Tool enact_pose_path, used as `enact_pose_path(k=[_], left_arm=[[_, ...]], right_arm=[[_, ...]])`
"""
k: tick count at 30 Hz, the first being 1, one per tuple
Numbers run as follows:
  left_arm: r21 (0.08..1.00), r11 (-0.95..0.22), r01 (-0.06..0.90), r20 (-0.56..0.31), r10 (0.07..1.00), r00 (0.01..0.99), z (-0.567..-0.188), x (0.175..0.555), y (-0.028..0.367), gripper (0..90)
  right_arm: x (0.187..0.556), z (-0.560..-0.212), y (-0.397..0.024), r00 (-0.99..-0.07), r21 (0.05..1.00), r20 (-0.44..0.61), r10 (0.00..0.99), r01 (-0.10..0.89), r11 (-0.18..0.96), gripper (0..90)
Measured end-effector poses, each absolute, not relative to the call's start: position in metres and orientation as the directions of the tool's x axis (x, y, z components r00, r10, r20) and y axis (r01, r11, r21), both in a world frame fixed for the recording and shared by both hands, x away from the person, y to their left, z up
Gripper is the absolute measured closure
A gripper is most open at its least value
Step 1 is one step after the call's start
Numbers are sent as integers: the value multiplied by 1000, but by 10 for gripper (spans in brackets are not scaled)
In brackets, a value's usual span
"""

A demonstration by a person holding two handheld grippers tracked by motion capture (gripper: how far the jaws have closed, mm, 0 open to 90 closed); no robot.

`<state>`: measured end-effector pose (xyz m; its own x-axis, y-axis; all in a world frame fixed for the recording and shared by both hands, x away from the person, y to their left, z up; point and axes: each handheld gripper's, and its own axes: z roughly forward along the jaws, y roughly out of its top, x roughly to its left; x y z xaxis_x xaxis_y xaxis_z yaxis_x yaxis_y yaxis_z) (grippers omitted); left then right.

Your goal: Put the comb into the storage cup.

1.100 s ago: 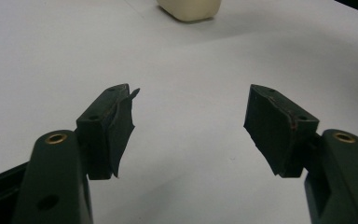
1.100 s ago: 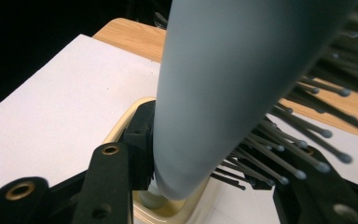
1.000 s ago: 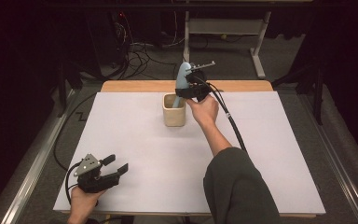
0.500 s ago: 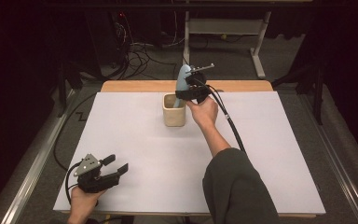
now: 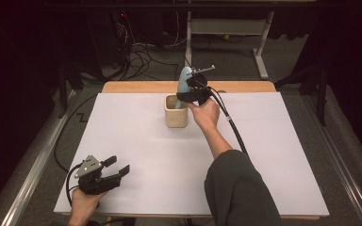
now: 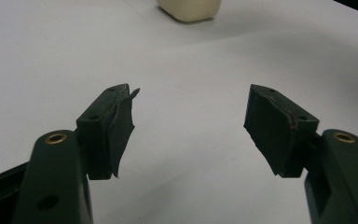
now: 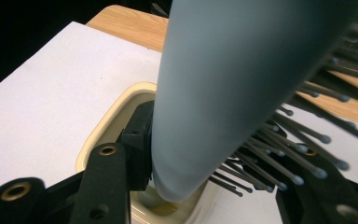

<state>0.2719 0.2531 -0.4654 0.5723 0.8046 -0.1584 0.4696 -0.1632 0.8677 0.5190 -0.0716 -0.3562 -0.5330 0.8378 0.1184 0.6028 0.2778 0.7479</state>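
Note:
A light blue hairbrush (image 5: 184, 79) stands nearly upright over a cream square cup (image 5: 175, 114) at the far middle of the white table. My right gripper (image 5: 194, 92) is shut on the brush. In the right gripper view the brush (image 7: 223, 93) sits between the jaws, with its dark bristles (image 7: 279, 154) toward the right jaw and its rounded lower end at the mouth of the cup (image 7: 114, 121). My left gripper (image 5: 117, 165) rests at the front left, held by a hand. Its jaws (image 6: 191, 130) stand open with nothing between them, and they face the cup (image 6: 189, 9).
A white sheet (image 5: 136, 150) covers the table, and a strip of bare wood (image 5: 136, 87) shows along the far edge. The right gripper's black cable (image 5: 233, 127) trails back over the table. Cables and a metal frame (image 5: 226, 33) lie on the floor beyond.

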Motion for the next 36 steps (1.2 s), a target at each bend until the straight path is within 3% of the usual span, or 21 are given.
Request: enact_pose_path(k=[24, 36], left_arm=[[869, -163, 467, -157, 805, 573, -465, 272, 253, 330], [868, -166, 468, -156, 804, 574, -465, 272, 253, 329]], right_arm=[[519, -363, -67, -535, 738, 108, 838, 608, 293, 492], [519, -361, -69, -548, 749, 120, 828, 597, 287, 347]])
